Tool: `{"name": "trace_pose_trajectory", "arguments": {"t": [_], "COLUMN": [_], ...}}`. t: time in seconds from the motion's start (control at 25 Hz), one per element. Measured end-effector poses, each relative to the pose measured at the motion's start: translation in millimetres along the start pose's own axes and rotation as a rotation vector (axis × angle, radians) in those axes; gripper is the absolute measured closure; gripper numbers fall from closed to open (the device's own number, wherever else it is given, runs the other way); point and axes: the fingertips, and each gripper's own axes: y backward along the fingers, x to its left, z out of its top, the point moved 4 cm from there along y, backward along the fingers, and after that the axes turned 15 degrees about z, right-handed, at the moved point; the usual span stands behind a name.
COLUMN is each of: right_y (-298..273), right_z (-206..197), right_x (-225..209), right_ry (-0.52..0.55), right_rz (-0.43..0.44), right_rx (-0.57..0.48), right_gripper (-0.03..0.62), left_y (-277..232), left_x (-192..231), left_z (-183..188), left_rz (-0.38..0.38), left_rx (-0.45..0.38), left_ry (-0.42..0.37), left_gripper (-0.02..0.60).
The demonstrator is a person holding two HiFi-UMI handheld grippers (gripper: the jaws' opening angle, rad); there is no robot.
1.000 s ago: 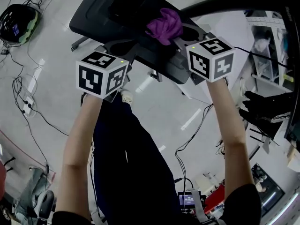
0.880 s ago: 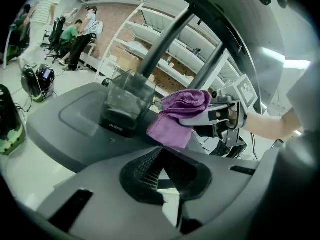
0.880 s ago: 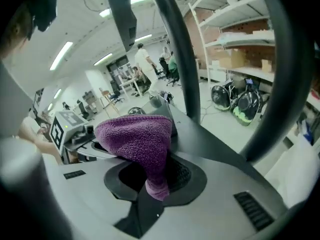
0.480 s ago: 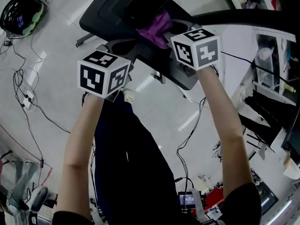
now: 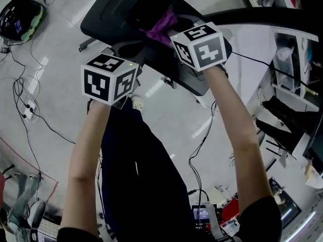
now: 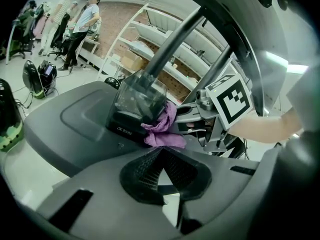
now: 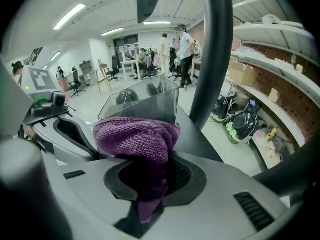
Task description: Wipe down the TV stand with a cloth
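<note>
- A purple cloth (image 7: 135, 139) lies bunched on the dark grey TV stand (image 5: 108, 14), upper centre of the head view, pressed against a clear housing (image 7: 145, 101) at the foot of the stand's black pole (image 7: 212, 54)
- The right tongs (image 7: 152, 169) are clamped on the cloth, one fold trailing down between the two jaws and the rest heaped above them
- The right marker cube (image 5: 199, 47) sits just above the middle of the head view, touching the cloth's lower edge in the frame, with the forearm running down to the lower right
- The left tongs (image 6: 161, 151) have their jaws drawn together at the tips with nothing between them; they are held over the near edge of the stand's base, beside the cloth but apart from it
- The left marker cube (image 5: 108, 78) shows left of centre in the head view, level with the stand's near edge
- A pale, glossy floor (image 5: 55, 49) fills the left of the head view, crossed by loose cables (image 5: 25, 100) along the left edge, with a black and green helmet (image 5: 20, 14) in the upper left corner
- Open shelving (image 6: 165, 44) stands behind the stand, upper middle of the left gripper view, and several people (image 6: 80, 19) stand at its upper left
</note>
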Motion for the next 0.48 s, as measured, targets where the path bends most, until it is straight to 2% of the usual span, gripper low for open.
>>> {"name": "trace_pose_trajectory", "arguments": {"t": [0.48], "right_y": [12.8], "right_z": [-19.2], "right_x": [0.4], "right_ry": [-0.016], "right_rz": [-0.014], "right_rx": [-0.015], "right_gripper": [0.508], "left_y": [-5.5], "left_x": [-20.5], "left_z": [-7.4], "left_rz": [-0.019], "left_rx": [0.009], "left_ry": [-0.019], "left_gripper": [0.575]}}
